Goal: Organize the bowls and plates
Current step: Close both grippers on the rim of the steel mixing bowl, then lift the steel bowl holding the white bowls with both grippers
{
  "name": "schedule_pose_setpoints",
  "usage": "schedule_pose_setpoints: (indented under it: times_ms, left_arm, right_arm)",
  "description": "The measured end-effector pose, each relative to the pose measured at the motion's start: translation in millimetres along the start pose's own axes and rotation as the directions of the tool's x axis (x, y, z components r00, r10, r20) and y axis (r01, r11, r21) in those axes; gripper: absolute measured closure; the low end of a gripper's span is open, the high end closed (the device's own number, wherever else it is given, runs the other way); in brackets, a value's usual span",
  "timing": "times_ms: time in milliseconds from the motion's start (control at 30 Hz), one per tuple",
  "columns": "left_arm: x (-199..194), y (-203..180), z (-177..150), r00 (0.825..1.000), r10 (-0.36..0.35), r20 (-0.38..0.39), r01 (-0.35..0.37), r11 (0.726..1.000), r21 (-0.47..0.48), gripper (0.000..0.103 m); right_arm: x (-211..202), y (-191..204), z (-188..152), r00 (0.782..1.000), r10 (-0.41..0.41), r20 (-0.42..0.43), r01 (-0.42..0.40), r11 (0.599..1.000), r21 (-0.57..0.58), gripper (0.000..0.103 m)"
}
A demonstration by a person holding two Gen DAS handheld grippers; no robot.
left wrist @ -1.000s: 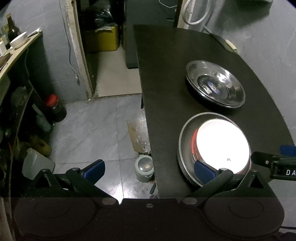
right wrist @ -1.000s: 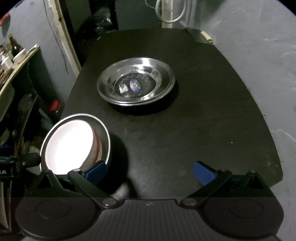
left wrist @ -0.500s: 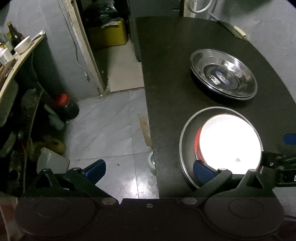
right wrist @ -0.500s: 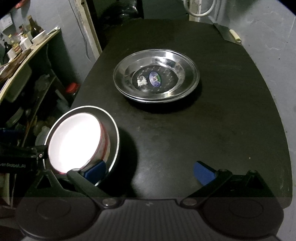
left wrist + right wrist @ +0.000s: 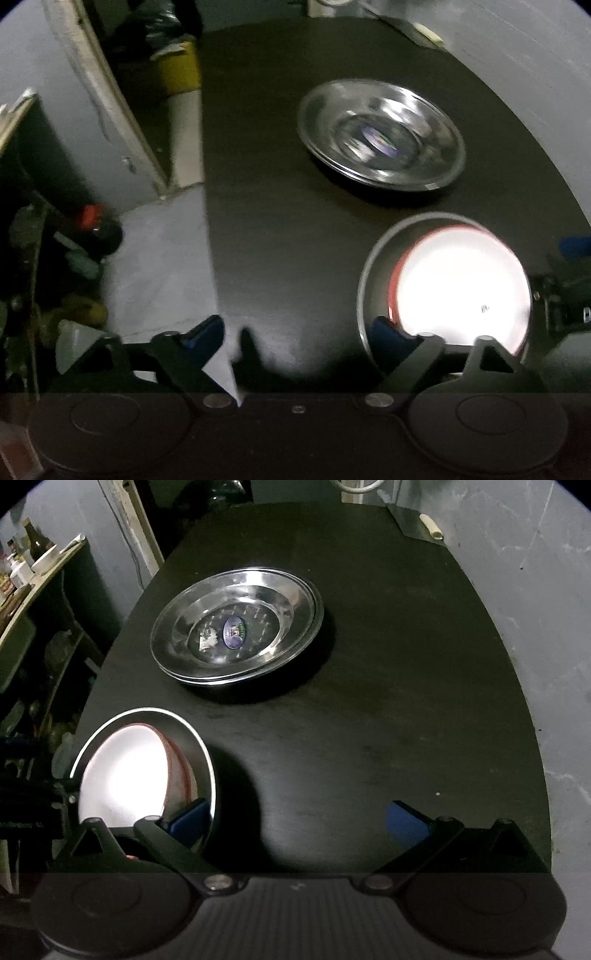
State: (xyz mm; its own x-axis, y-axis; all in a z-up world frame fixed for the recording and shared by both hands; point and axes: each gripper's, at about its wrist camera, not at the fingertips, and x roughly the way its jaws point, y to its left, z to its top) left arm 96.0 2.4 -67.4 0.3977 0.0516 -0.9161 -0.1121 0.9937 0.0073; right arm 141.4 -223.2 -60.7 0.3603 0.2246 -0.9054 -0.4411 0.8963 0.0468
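Left gripper narrower than before, empty; right gripper wide; perhaps two stacked steel plates

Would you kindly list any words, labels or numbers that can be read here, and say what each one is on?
No text can be read in either view.
Round blue sticker inside the steel plate: printed, too small to read.
White torn label beside the sticker: illegible.
Bottles on the shelf: labels too small and dark to read.

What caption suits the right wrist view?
Steel plates stacked mid-table; white bowl in a steel bowl near left.
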Motion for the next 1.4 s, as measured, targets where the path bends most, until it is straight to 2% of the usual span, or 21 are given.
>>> schedule_pose_setpoints:
  times_ms: [67,167,333,467,533,667,700,767,833,900,1400]
  left_arm:
    - [0.4,-0.5,-1.1,1.000,-0.016,-0.002,0.016,1.000,-0.006,0.018]
    - [1.2,1.9,-1.6,0.998,-0.055,-0.014,0.054,0.998,-0.030,0.024]
    - [-0.5,1.9,-1.1,0.993,-0.116,-0.014,0.116,0.993,-0.038,0.046]
    - [-1.3,0.0,-0.7,0.988,-0.155,-0.012,0.154,0.987,-0.035,0.060]
    - [0.0,-0.4,0.7,0.983,-0.184,-0.014,0.183,0.982,-0.039,0.072]
    - [0.0,-1.7,0.9,0.975,-0.222,-0.012,0.221,0.974,-0.042,0.086]
    - [0.1,-1.1,0.5,0.972,-0.234,-0.012,0.234,0.971,-0.047,0.091]
    - [0.4,-0.2,0.3,0.970,-0.244,-0.011,0.243,0.968,-0.056,0.092]
    - [0.5,-0.1,0.1,0.969,-0.247,-0.012,0.246,0.968,-0.056,0.092]
    - [0.7,0.1,0.0,0.969,-0.248,-0.013,0.247,0.968,-0.053,0.092]
    - [1.6,2.0,-0.2,0.966,-0.258,-0.012,0.257,0.965,-0.054,0.092]
  right_arm:
    - [0.2,-2.3,-0.2,1.000,0.000,-0.004,0.000,1.000,-0.002,0.000]
    - [2.9,-4.7,-0.4,1.000,0.019,-0.024,-0.019,1.000,0.000,0.003]
    - [5.1,-5.7,0.8,0.996,0.081,-0.042,-0.081,0.997,0.003,0.016]
    - [5.9,-5.7,2.1,0.992,0.115,-0.044,-0.115,0.993,-0.001,0.022]
    - [6.3,-5.9,2.7,0.989,0.139,-0.049,-0.139,0.990,0.001,0.031]
    - [8.2,-5.3,4.5,0.980,0.191,-0.060,-0.191,0.982,0.010,0.043]
    - [8.6,-5.7,5.1,0.976,0.208,-0.062,-0.207,0.978,0.015,0.050]
    - [8.8,-6.9,5.6,0.967,0.245,-0.065,-0.244,0.969,0.029,0.060]
    - [9.4,-8.3,5.8,0.948,0.310,-0.068,-0.307,0.950,0.049,0.083]
    - [9.9,-6.0,6.4,0.938,0.338,-0.070,-0.336,0.941,0.047,0.089]
    - [9.6,-4.9,7.0,0.936,0.346,-0.072,-0.343,0.938,0.055,0.091]
